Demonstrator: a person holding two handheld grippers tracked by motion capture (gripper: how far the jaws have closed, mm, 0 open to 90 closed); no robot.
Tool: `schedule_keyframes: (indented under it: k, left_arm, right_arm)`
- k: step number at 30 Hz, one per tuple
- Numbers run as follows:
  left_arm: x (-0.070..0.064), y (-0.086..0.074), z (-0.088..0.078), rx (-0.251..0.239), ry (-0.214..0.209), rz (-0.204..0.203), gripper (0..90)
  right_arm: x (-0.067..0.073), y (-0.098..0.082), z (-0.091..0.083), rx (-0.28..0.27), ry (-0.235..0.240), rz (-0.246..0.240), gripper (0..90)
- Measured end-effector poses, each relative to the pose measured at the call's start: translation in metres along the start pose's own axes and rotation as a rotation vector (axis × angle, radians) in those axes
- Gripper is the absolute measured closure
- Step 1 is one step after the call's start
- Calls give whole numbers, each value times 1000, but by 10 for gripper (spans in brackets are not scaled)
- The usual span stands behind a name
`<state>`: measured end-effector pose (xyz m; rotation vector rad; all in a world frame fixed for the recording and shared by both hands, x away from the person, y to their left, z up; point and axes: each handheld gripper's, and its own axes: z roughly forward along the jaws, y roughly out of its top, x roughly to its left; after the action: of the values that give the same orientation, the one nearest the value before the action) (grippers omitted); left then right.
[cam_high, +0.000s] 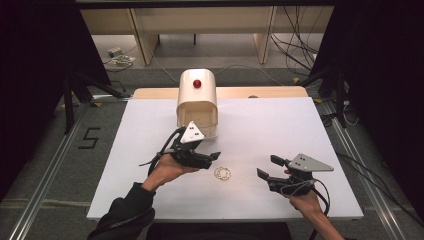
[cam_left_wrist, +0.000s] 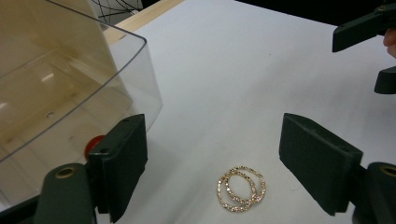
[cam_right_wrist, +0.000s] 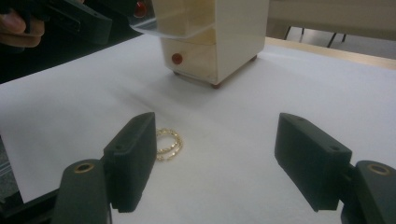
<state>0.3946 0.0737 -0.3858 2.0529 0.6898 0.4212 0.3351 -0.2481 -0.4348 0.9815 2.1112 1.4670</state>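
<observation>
Gold rings (cam_high: 222, 173), two thin hoops with a beaded, sparkling surface, lie flat and overlapping on the white bench (cam_high: 260, 130), near its front edge and between the two grippers. Lying flat, they offer only a low wire edge, so I judge they will be fiddly to pinch. The left gripper (cam_high: 212, 156) sits just left of them, pointing right, its jaws spread wide with nothing between them; in its own view the rings (cam_left_wrist: 241, 188) lie on the sheet between and just ahead of the two black pads, untouched, which reads as lining up for a pick. The right gripper (cam_high: 269, 167) waits farther right, well apart from the rings, jaws likewise wide and empty, aimed toward the rings (cam_right_wrist: 168, 144).

Behind the left gripper stands a cream, glossy plastic box (cam_high: 197, 97) with a rounded top and a red knob (cam_high: 197, 83). Its clear plastic drawer (cam_left_wrist: 70, 88) stands pulled out toward the near side, probably ready to take the rings.
</observation>
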Motion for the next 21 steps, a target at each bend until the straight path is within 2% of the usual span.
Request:
schedule_keyframes:
  k: [5, 8, 10, 15, 21]
  left_arm:
    - [-2, -2, 7, 23, -9, 3, 233]
    - [-3, -4, 13, 36, -11, -19, 233]
    - [-4, -6, 17, 54, -13, -11, 232]
    - [-5, -10, 24, 74, -16, -20, 224]
    - [-6, -17, 34, 127, -23, -27, 215]
  right_arm:
    - [-1, -1, 0, 1, 1, 1, 303]
    - [-1, -1, 0, -1, 5, 3, 303]
    - [-1, -1, 0, -2, 5, 4, 303]
    - [-1, -1, 0, 3, 7, 8, 303]
    - [0, 0, 1, 0, 8, 1, 303]
